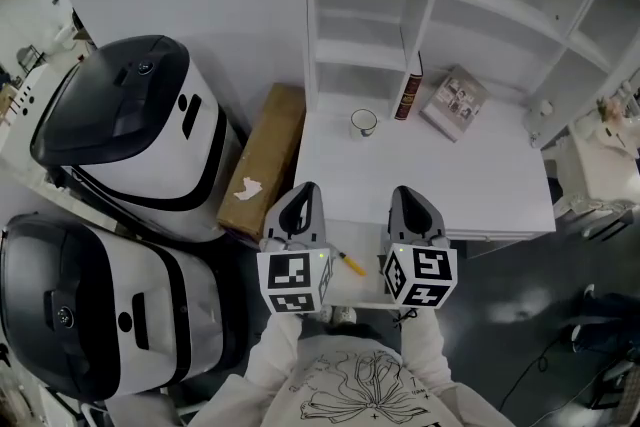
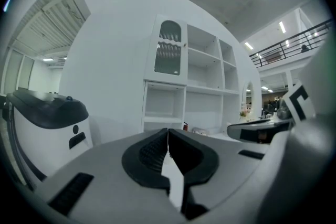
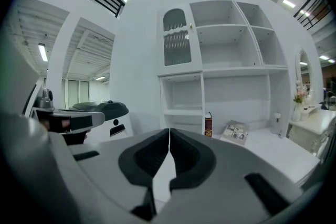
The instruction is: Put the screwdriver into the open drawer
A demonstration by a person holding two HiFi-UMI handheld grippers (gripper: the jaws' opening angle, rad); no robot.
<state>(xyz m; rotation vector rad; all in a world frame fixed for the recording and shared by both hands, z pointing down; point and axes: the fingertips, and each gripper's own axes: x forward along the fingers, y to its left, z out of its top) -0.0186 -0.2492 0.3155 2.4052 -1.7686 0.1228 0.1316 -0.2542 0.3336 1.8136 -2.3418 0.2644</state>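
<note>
A small screwdriver (image 1: 350, 263) with a yellow handle lies on a white surface just below the desk's front edge. That surface looks like the floor of the pulled-out drawer (image 1: 368, 289), which the two grippers mostly hide. My left gripper (image 1: 303, 193) is held over the desk's near edge, left of the screwdriver, its jaws closed together with nothing between them (image 2: 168, 136). My right gripper (image 1: 412, 197) is level with it on the other side, also shut and empty (image 3: 169, 136). Neither touches the screwdriver.
On the white desk (image 1: 480, 185) stand a cup (image 1: 363, 122), an upright book (image 1: 408, 95) and a magazine (image 1: 455, 103) below the shelves. A cardboard box (image 1: 265, 160) leans at the desk's left. Two big white-and-black machines (image 1: 130, 130) fill the left side.
</note>
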